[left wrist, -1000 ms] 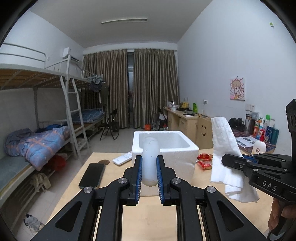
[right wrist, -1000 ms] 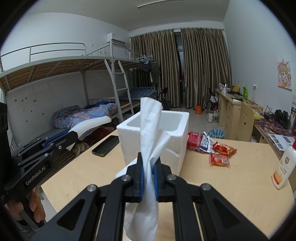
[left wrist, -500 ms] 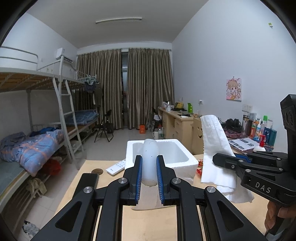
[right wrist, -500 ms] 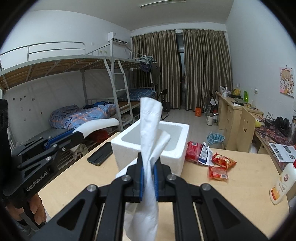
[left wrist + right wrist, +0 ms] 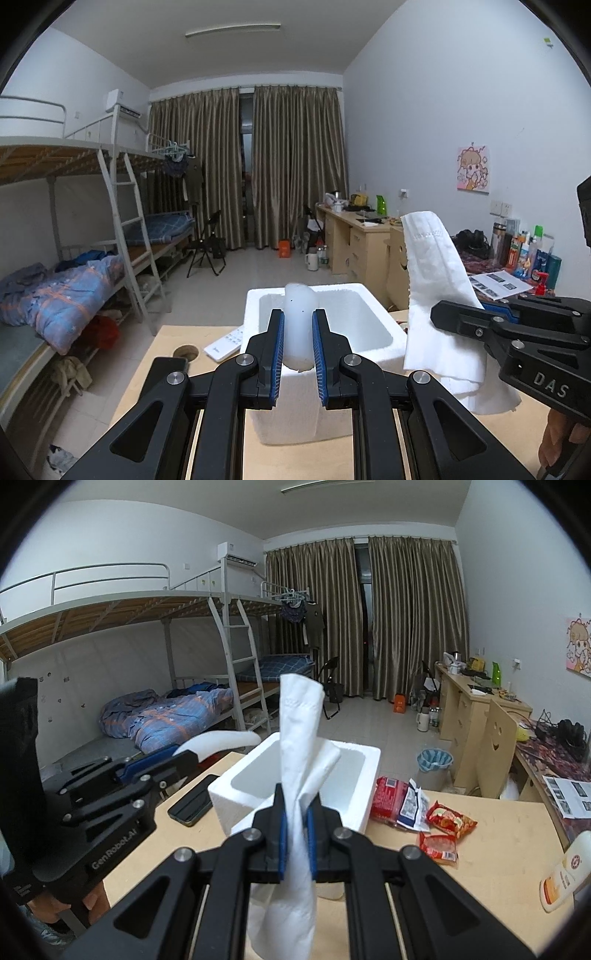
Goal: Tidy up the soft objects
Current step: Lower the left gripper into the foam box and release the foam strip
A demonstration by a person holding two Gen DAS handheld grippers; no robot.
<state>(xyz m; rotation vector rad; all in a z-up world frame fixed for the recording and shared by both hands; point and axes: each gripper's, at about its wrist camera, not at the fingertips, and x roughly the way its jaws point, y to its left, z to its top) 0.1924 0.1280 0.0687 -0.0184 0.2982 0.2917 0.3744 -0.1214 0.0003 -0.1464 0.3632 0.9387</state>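
Note:
My left gripper (image 5: 298,328) is shut on a white foam strip (image 5: 299,325) and holds it upright in the air, in front of and above the white foam box (image 5: 376,332) on the wooden table. My right gripper (image 5: 295,814) is shut on a white tissue (image 5: 297,746) that stands up between its fingers and hangs below them. The box (image 5: 365,771) lies just beyond it. In the left wrist view the right gripper (image 5: 454,317) with the tissue (image 5: 432,291) is to the right of the box. In the right wrist view the left gripper (image 5: 184,757) holds the strip (image 5: 221,740) at left.
A black phone (image 5: 190,805) and a white remote (image 5: 225,343) lie left of the box. Red snack packets (image 5: 417,812) lie to its right. A lotion bottle (image 5: 561,871) lies at the table's right edge. Bunk beds stand at left, desks at right.
Both grippers have risen with their loads; the box and table now sit lower in both views. Both grips are unchanged.

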